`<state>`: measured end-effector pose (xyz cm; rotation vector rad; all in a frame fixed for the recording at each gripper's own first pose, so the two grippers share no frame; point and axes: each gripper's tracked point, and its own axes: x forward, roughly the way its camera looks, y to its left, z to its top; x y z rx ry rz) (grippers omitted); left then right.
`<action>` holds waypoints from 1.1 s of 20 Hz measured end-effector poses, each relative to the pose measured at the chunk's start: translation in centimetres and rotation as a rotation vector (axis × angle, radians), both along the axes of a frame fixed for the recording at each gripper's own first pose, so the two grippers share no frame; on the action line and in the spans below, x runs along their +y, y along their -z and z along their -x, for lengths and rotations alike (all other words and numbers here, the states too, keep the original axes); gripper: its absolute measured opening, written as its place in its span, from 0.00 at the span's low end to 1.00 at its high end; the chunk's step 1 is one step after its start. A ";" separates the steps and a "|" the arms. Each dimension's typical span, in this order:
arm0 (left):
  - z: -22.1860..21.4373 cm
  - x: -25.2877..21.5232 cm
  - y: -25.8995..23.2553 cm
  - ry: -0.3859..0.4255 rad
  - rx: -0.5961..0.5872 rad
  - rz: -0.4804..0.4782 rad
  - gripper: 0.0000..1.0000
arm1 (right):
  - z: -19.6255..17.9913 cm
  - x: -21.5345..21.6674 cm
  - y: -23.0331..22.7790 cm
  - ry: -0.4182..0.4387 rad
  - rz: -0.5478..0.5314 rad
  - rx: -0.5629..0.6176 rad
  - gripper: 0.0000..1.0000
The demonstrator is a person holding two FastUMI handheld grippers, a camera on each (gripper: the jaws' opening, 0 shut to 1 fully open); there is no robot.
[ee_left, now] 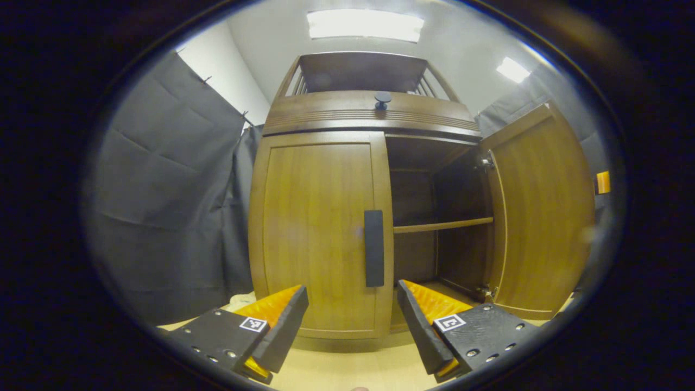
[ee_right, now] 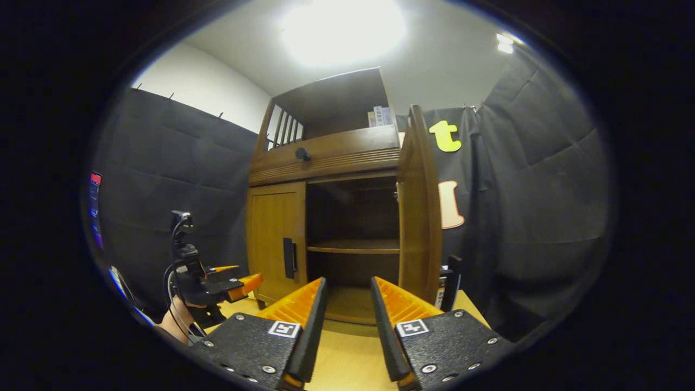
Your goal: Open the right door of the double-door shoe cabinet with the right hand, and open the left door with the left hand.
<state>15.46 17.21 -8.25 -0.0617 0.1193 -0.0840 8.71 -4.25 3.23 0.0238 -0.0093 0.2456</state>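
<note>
Hovering low over the pale tabletop [ee_left: 347,364], the left gripper [ee_left: 353,317] has its fingers spread wide and grasps nothing, with the dark handle [ee_left: 374,248] of the closed left door [ee_left: 320,233] straight ahead and just above the gap between them. That handle is a tall bar, its long axis upright, set at the door's inner edge beside the open half of the shoe cabinet [ee_left: 369,117]; judging by this line-up, a short push forward and a slight lift would bring the fingers to either side of it. The right gripper [ee_right: 348,320] is likewise released and empty, held back from the cabinet's front edge and facing the open compartment. Seen from the right gripper view, the left gripper sits well to the left over the tabletop's left edge, a hand [ee_right: 176,323] behind it, and is plainly the nearer of the two to the left handle. Beyond, the right door [ee_left: 543,212] stands swung out wide on its hinges, baring a shelf [ee_left: 442,224] inside, so the right-hand half of the task looks done. Room for the left door to swing appears free: bare tabletop in front and only the dark curtain [ee_left: 163,201] to the left, though how close the curtain hangs cannot be judged.
</note>
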 end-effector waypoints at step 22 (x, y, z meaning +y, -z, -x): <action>-12.8 -3.8 3.3 0.082 0.049 0.087 0.96 | -11.4 5.1 4.2 0.015 0.183 -0.001 0.95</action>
